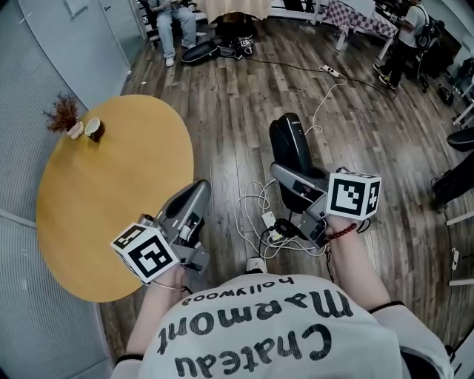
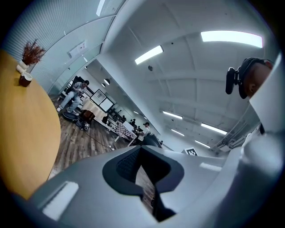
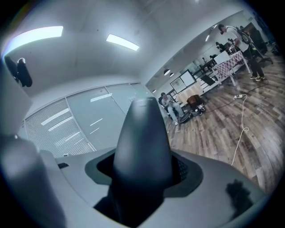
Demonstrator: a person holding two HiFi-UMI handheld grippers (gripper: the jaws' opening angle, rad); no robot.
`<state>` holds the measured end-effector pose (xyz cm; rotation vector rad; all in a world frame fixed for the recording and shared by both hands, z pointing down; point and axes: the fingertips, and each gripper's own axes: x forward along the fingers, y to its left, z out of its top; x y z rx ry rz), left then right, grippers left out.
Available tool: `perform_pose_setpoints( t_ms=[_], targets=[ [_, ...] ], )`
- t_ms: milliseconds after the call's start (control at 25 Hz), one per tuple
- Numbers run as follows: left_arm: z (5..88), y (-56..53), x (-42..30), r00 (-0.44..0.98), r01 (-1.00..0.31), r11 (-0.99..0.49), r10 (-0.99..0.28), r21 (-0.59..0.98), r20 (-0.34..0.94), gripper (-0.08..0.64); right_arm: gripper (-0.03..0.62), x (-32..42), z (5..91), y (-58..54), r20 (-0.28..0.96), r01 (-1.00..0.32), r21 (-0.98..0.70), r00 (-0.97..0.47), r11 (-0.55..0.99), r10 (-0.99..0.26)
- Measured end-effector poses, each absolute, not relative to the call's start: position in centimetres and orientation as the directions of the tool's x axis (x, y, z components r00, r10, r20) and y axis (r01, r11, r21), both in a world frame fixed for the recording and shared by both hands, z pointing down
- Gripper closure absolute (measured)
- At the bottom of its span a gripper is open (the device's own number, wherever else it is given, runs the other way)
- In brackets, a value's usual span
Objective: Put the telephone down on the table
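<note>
**While the telephone (image 1: 290,144) hangs clear of the table (image 1: 111,222), my right tongs (image 1: 287,178) hold it fast**

As I hold both tongs out in front of me, the right pair is clamped on the black telephone. Its jaws press on either side of the lower part, and the tapered body fills the gap between them and sticks out well past the tips, pointing away from me. From the right gripper view the handset rises straight up out of the jaws, dark and smooth, with nothing else caught alongside it.

My left tongs (image 1: 198,191) carry nothing: the jaws are drawn together into one grey wedge, and only a thin slit between them shows a strip of the floor (image 1: 229,133).

The round yellow table lies to the left of the left tongs, whose body overlaps its near right edge in the head view. The telephone is well to the right of that edge, over the wooden floor and not touching the tabletop.

A tangle of white cables (image 1: 255,215) lies on the boards between the two tongs, nearer the right pair. Far ahead and to the left of the left tongs, at the table's far edge, a small cup (image 1: 93,129) stands just beside a dried sprig (image 1: 63,112), well apart from both tongs.

Beyond the tips of both pairs, people (image 1: 172,22) occupy the far end of the room.
</note>
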<state>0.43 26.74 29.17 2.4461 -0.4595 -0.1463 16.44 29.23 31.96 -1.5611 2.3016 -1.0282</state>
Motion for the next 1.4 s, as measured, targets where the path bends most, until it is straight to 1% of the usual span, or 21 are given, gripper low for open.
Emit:
perform_pose_setpoints(
  t_ms=[160, 320, 480, 680, 880, 1120, 1400],
  targets=[
    [29.1, 24.1, 4.2, 0.929, -0.281, -0.713, -0.37, 0.642, -0.004, 0.554, 0.288, 19.8, 31.8, 27.4, 0.236, -0.765, -0.605, -0.438, 0.221, -0.867],
    [29.8, 22.7, 7.9, 0.938, -0.26, -0.721, -0.347, 0.642, -0.011, 0.555, 0.288, 22.2, 32.5, 26.4, 0.245, -0.773, -0.595, -0.435, 0.22, -0.866],
    [30.2, 21.8, 9.5, 0.948, -0.233, -0.732, -0.317, 0.641, -0.017, 0.554, 0.288, 22.9, 33.1, 25.3, 0.243, -0.774, -0.595, -0.43, 0.216, -0.869],
    [28.3, 19.8, 10.5, 0.952, -0.218, -0.732, -0.305, 0.645, -0.024, 0.555, 0.288, 23.9, 31.7, 23.3, 0.244, -0.767, -0.605, -0.435, 0.214, -0.867],
    [29.7, 17.3, 12.6, 0.959, -0.186, -0.736, -0.281, 0.651, -0.044, 0.554, 0.288, 24.8, 33.2, 20.9, 0.254, -0.772, -0.6, -0.432, 0.209, -0.866],
    [30.9, 10.9, 15.4, 0.965, -0.166, -0.745, -0.256, 0.646, -0.048, 0.554, 0.288, 27.2, 34.5, 14.7, 0.281, -0.789, -0.583, -0.419, 0.193, -0.864],
    [30.1, 0.8, 18.1, 0.959, -0.171, -0.742, -0.276, 0.648, -0.064, 0.554, 0.288, 28.7, 32.8, 4.4, 0.286, -0.792, -0.562, -0.459, 0.24, -0.841]
  ],
)
